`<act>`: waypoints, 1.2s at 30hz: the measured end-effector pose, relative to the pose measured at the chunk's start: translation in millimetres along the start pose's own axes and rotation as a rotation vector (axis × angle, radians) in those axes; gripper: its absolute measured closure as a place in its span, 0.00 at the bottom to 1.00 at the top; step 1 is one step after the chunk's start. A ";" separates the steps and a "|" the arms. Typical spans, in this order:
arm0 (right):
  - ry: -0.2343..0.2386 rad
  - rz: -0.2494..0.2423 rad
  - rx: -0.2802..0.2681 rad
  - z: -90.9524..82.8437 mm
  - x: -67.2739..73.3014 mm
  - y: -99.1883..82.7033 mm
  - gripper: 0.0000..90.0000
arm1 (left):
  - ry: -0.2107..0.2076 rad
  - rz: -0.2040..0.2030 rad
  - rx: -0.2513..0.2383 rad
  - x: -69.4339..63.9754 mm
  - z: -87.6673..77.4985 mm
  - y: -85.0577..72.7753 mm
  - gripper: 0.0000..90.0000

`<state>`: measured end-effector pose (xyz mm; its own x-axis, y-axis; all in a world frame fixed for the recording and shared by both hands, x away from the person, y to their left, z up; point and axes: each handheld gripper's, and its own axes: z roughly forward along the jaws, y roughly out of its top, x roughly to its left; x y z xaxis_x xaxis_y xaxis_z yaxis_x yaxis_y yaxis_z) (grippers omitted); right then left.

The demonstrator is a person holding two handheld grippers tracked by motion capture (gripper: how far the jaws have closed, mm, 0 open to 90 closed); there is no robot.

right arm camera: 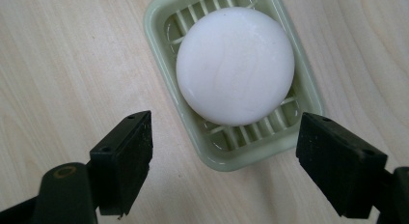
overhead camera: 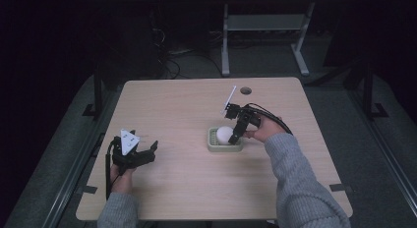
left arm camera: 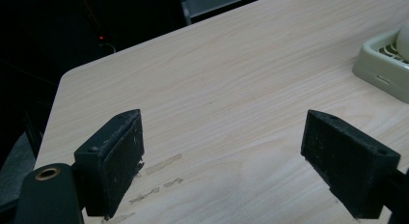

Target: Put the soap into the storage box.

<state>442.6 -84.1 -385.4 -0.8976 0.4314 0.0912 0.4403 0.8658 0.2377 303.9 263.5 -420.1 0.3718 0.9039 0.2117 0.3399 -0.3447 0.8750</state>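
A round white soap bar (right arm camera: 235,64) lies in a pale green slatted soap dish (right arm camera: 212,154) near the middle of the wooden table (overhead camera: 187,105). From above, the soap (overhead camera: 224,134) and the dish (overhead camera: 212,145) sit just left of my right gripper (overhead camera: 236,138). That right gripper (right arm camera: 224,159) hovers over the near end of the dish, open, its jaws wide apart with nothing between them. At the table's left front my left gripper (overhead camera: 147,152) is open too. In the left gripper view the gripper (left arm camera: 222,161) spans bare wood, and the dish (left arm camera: 381,69) is at the far right.
A round cable hole (overhead camera: 246,91) is at the table's far edge. Beyond the table stand desk legs (overhead camera: 225,41) and cables on a dark floor. Bare wood lies between the two grippers.
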 end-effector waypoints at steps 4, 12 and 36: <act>-0.002 0.001 0.003 -1.5 1.9 -0.8 0.22 | 0.001 -0.001 0.000 -0.1 -0.1 0.0 0.16; -0.006 0.007 0.000 -2.6 4.7 -7.9 0.22 | 0.000 -0.001 -0.002 -0.3 0.8 -0.5 0.16; -0.009 0.013 -0.030 -10.7 14.6 -29.9 0.22 | 0.000 0.003 -0.005 -1.0 0.9 -0.4 0.16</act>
<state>416.1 -106.4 -380.8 -0.8915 0.4447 0.0860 0.4507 0.8522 0.2655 304.2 262.5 -421.0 0.3724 0.9030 0.2145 0.3340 -0.3460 0.8768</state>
